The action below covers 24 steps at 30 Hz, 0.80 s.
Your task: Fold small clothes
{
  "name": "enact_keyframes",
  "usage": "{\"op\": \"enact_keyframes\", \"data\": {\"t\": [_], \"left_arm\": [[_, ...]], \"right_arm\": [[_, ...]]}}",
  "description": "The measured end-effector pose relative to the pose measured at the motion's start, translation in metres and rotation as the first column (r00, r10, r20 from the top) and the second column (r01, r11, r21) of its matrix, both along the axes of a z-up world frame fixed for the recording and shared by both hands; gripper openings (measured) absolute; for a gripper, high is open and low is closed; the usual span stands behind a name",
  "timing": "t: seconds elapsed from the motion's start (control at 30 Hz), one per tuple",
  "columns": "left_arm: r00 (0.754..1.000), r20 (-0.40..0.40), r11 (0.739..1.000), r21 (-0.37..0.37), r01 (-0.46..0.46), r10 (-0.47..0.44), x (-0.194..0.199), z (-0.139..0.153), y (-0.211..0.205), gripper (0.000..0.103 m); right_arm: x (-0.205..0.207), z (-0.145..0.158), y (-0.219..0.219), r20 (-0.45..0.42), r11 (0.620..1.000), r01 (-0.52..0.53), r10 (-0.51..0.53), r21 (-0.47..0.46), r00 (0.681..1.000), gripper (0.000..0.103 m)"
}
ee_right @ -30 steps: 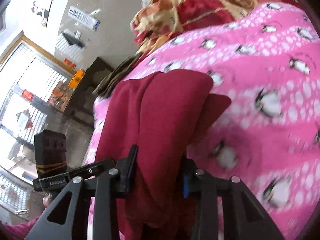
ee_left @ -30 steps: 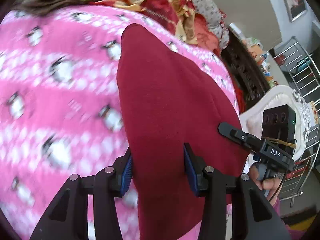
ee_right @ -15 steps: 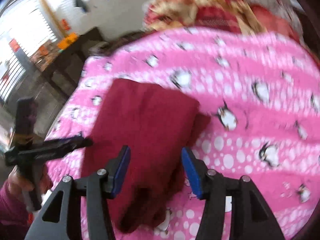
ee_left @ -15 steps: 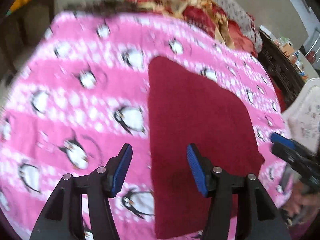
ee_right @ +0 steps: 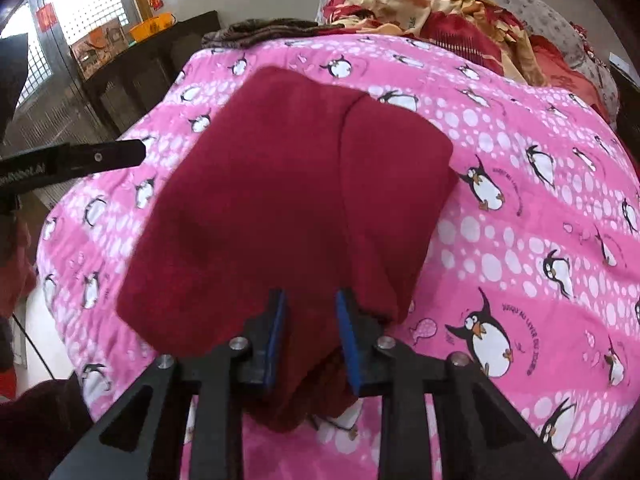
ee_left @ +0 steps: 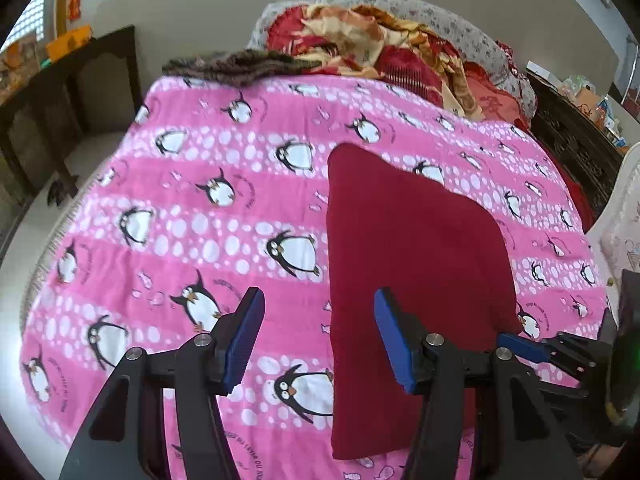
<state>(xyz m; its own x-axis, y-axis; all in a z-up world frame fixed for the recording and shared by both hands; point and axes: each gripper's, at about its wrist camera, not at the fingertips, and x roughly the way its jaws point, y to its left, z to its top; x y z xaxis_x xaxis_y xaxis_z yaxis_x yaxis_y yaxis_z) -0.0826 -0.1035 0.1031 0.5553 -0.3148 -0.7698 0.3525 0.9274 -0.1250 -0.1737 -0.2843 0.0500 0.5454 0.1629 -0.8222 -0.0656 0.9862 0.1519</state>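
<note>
A dark red folded garment [ee_left: 412, 264] lies flat on a pink penguin blanket [ee_left: 208, 216]; it also shows in the right wrist view [ee_right: 288, 200]. My left gripper [ee_left: 320, 340] is open and empty above the garment's near left edge, touching nothing. My right gripper [ee_right: 310, 338] has its jaws a little apart around the garment's near edge; the cloth bunches between and under the blue pads. The right gripper's fingertip [ee_left: 520, 348] shows low at the right in the left wrist view. The left gripper's finger [ee_right: 92, 158] shows at the left in the right wrist view.
A crumpled red and gold quilt [ee_left: 384, 48] and a brown furry cloth [ee_left: 236, 66] lie at the bed's far end. A dark wooden table [ee_left: 68, 92] stands left of the bed. A white chair [ee_left: 624, 216] and dark cabinet [ee_left: 572, 140] stand to the right.
Both grippers let go of the garment and pulled back and up. The garment now lies flat on the blanket. The right jaws are narrower than half a second ago.
</note>
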Motion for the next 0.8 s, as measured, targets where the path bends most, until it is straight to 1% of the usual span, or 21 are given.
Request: {"op": "enact_keyframes", "data": {"t": [0.07, 0.1, 0.13, 0.17, 0.2, 0.23, 0.3, 0.4, 0.6, 0.8], "left_arm": [[1.000, 0.021, 1.000, -0.003, -0.006, 0.006, -0.003, 0.006, 0.002, 0.037], [0.999, 0.033, 1.000, -0.009, -0.008, 0.009, -0.005, 0.010, 0.003, 0.037], [0.999, 0.042, 1.000, -0.014, -0.010, 0.010, -0.008, 0.013, 0.004, 0.037], [0.999, 0.049, 1.000, -0.016, -0.011, 0.012, -0.010, 0.016, 0.005, 0.037], [0.998, 0.060, 1.000, -0.018, -0.013, 0.014, -0.012, 0.019, 0.005, 0.037], [0.997, 0.071, 1.000, -0.018, -0.014, 0.015, -0.015, 0.022, 0.005, 0.037], [0.995, 0.097, 1.000, -0.019, -0.016, 0.018, -0.022, 0.029, 0.006, 0.037], [0.991, 0.130, 1.000, -0.016, -0.020, 0.022, -0.030, 0.037, 0.007, 0.037], [0.984, 0.176, 1.000, -0.002, -0.027, 0.027, -0.042, 0.045, 0.011, 0.037], [0.977, 0.208, 0.999, -0.006, -0.041, 0.041, -0.045, 0.052, 0.015, 0.037]], "right_arm": [[-0.004, 0.015, 0.000, 0.012, 1.000, 0.017, -0.017, 0.025, 1.000, 0.034], [-0.007, 0.022, 0.000, 0.025, 0.999, 0.024, -0.025, 0.036, 0.999, 0.039], [-0.011, 0.030, 0.000, 0.045, 0.999, 0.034, -0.036, 0.042, 0.998, 0.046], [-0.013, 0.040, 0.000, 0.071, 0.998, 0.049, -0.052, 0.040, 0.996, 0.052], [-0.015, 0.047, 0.002, 0.095, 0.997, 0.064, -0.067, 0.036, 0.993, 0.062], [-0.020, 0.056, 0.003, 0.121, 0.996, 0.079, -0.083, 0.033, 0.989, 0.068], [-0.020, 0.070, 0.006, 0.153, 0.994, 0.108, -0.110, 0.024, 0.982, 0.071], [-0.021, 0.078, 0.009, 0.159, 0.991, 0.131, -0.132, 0.020, 0.978, 0.074], [-0.028, 0.081, 0.015, 0.172, 0.986, 0.163, -0.167, 0.040, 0.971, 0.078], [-0.029, 0.086, 0.021, 0.200, 0.985, 0.172, -0.170, 0.006, 0.965, 0.082]]}}
